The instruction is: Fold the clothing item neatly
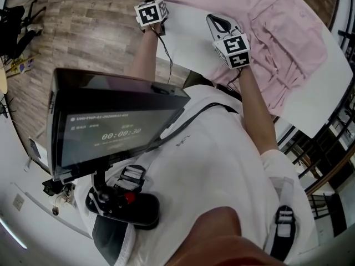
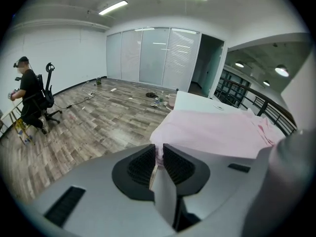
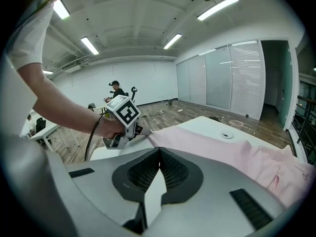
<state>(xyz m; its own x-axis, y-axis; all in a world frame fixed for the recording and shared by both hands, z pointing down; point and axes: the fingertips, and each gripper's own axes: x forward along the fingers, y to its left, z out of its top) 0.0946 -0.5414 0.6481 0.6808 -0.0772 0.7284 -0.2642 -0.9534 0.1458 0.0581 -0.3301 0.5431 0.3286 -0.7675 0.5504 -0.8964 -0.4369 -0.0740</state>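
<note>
A pink shirt [image 1: 283, 37] lies spread on a white table [image 1: 188, 32]. My left gripper [image 1: 155, 1] is at the shirt's far left corner. In the left gripper view its pads are closed on a pinch of that pink cloth [image 2: 159, 154], and the rest of the shirt [image 2: 217, 132] stretches away over the table. My right gripper [image 1: 218, 22] is over the table by the shirt's near edge. Its jaws [image 3: 159, 152] are shut, and I see no cloth between them. The right gripper view shows the left gripper [image 3: 142, 132] holding the shirt [image 3: 222, 149] by its corner.
A dark screen [image 1: 116, 121] on a chest mount fills the left of the head view. Wooden floor [image 1: 83, 26] lies left of the table. A black railing [image 1: 321, 165] runs beyond the table's right edge. A person [image 2: 27, 98] sits far off by a chair.
</note>
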